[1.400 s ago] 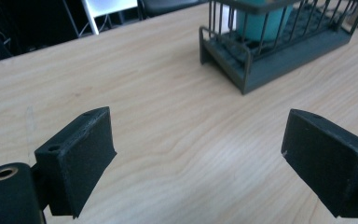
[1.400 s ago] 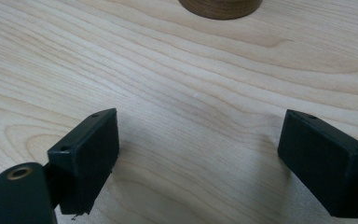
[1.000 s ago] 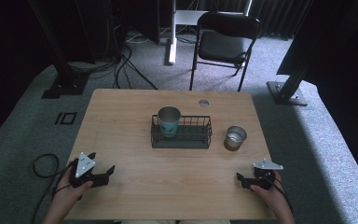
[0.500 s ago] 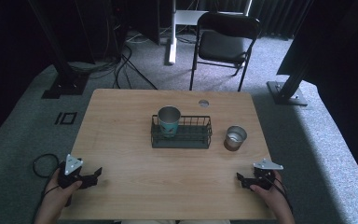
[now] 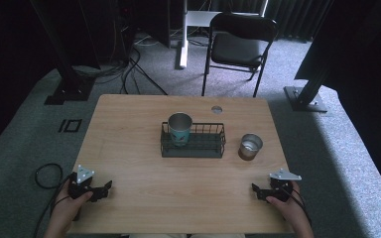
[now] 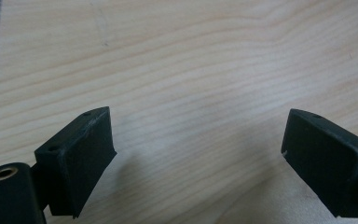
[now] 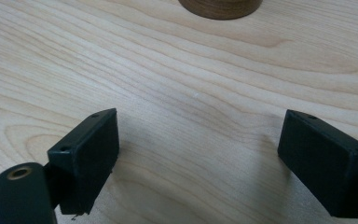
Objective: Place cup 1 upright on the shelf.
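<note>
Grippers at rest, left and right both wide and empty at near table corners; next, judged: reach to steel cup beside wire basket.

The bench is evenly and softly lit from above, while the surroundings are left in deep darkness. Daylight is cast on the floor behind the chair. The high view is rendered slightly soft and grainy. In both gripper views the wood grain is shown sharply (soft shadows lie beneath the jaws), and no glare is seen.
</note>
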{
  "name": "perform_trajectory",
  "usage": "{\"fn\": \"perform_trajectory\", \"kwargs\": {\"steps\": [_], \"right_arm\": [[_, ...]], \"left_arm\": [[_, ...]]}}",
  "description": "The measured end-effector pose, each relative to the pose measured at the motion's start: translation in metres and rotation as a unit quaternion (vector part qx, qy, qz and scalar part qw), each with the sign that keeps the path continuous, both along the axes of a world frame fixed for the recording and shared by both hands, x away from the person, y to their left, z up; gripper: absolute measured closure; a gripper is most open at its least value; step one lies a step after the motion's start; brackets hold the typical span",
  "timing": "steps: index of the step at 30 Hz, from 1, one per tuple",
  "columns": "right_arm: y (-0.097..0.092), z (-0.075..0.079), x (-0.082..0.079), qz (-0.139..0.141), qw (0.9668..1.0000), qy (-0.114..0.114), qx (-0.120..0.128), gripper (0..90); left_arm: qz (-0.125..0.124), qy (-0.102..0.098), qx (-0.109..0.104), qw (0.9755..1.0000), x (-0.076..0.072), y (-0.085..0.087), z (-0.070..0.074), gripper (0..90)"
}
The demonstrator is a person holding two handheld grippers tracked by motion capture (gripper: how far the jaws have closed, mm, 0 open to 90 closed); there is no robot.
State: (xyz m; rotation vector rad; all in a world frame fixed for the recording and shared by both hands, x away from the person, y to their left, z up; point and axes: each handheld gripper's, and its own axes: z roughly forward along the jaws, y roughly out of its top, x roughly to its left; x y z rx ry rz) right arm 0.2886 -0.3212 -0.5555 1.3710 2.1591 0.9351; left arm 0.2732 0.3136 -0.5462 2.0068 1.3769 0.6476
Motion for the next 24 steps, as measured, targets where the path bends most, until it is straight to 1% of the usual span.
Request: {"fn": "perform_trajectory", "kwargs": {"steps": [4, 6, 7, 11, 12, 16, 18, 24], "right_arm": [[0.0000, 0.0000, 0.0001, 0.000, 1.0000, 0.000, 0.000, 12.1], [0.0000, 0.0000, 0.0001, 0.000, 1.0000, 0.000, 0.000, 12.1], [0.0000, 0.0000, 0.0001, 0.000, 1.0000, 0.000, 0.000, 12.1], [0.0000, 0.0001, 0.0002, 0.000, 1.0000, 0.000, 0.000, 12.1], [0.0000, 0.0001, 0.0002, 0.000, 1.0000, 0.000, 0.000, 12.1], [0.0000, 0.0001, 0.0002, 0.000, 1.0000, 0.000, 0.000, 12.1], [0.0000, 0.0001, 0.0001, 0.000, 1.0000, 0.000, 0.000, 12.1], [0.0000, 0.0000, 0.0001, 0.000, 1.0000, 0.000, 0.000, 12.1]], "left_arm": [[-0.011, 0.006, 0.003, 0.9999, 0.0009, -0.0013, -0.0034, 10.0], [-0.014, 0.006, -0.003, 0.9999, 0.0017, -0.0018, -0.0052, 10.0], [-0.015, 0.012, -0.007, 0.9998, 0.0020, -0.0023, -0.0057, 10.0], [-0.022, 0.015, -0.009, 0.9996, 0.0035, -0.0033, -0.0057, 10.0], [-0.021, 0.019, -0.014, 0.9995, 0.0042, -0.0034, -0.0058, 10.0], [-0.015, 0.022, -0.014, 0.9995, 0.0064, -0.0044, -0.0062, 7.7], [-0.006, 0.027, -0.012, 0.9995, 0.0077, -0.0046, -0.0065, 3.9], [-0.005, 0.027, -0.012, 0.9996, 0.0077, -0.0049, -0.0066, 3.3]]}}
